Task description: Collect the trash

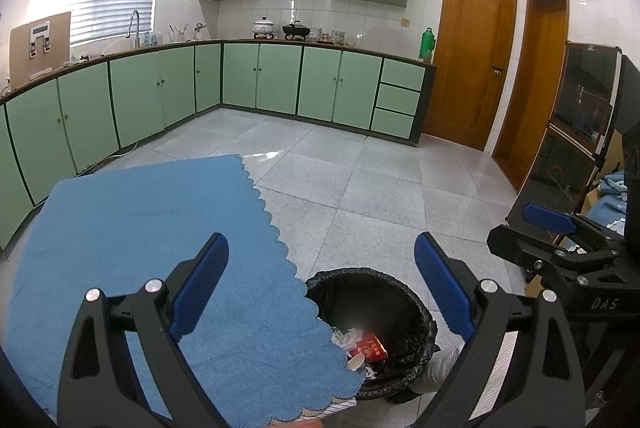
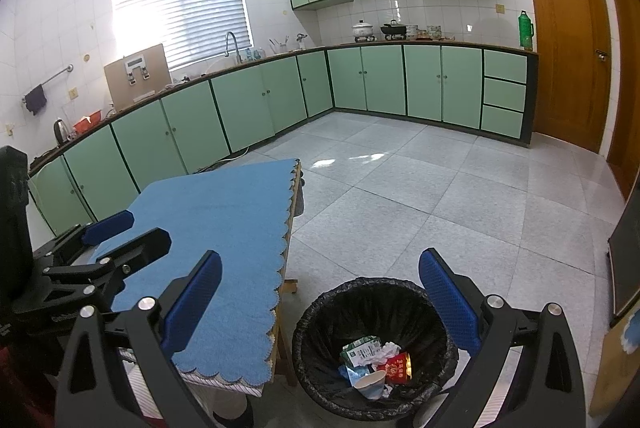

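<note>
A round trash bin with a black liner (image 1: 412,312) (image 2: 400,304) stands on the floor beside the table. Inside lie a red can (image 2: 396,368), a green-and-white carton (image 2: 360,348), crumpled paper (image 2: 390,350) and a paper cup (image 2: 372,384); the red can (image 1: 370,348) also shows in the left wrist view. My left gripper (image 1: 322,284) is open and empty, held above the table edge and the bin. My right gripper (image 2: 320,296) is open and empty above the bin. The right gripper also shows in the left wrist view (image 1: 552,228), the left one in the right wrist view (image 2: 108,228).
A table with a blue scalloped cloth (image 1: 140,228) (image 2: 216,220) sits left of the bin. Green cabinets (image 1: 280,80) line the far walls. Two wooden doors (image 1: 472,60) stand at the right. Dark framed equipment (image 1: 580,116) stands at the far right. Grey tile floor (image 2: 440,196) lies beyond.
</note>
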Tool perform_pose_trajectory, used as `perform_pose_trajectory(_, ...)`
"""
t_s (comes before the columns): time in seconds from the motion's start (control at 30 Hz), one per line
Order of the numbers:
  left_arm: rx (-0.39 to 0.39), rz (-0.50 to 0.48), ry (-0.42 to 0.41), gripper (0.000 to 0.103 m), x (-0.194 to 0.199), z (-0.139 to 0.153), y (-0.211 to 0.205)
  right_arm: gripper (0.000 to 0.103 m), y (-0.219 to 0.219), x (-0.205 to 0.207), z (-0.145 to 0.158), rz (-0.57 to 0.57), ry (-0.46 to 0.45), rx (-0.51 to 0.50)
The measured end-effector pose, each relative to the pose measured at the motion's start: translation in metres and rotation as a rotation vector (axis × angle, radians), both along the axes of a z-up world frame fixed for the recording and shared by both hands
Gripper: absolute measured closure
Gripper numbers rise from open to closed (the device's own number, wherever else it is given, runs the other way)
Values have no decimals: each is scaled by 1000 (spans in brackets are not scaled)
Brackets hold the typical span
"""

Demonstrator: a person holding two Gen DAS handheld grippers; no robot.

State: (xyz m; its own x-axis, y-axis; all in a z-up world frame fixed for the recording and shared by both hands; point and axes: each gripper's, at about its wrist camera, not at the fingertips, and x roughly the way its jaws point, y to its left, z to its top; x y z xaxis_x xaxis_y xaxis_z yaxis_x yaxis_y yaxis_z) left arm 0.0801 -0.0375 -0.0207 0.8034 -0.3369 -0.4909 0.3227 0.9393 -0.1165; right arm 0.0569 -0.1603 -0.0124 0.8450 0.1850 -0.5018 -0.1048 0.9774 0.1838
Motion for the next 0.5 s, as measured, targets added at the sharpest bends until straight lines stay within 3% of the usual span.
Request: perform_pose_trajectory(0.5,1,0,0,12,0,0,0,6,1,1,1,1,0,0)
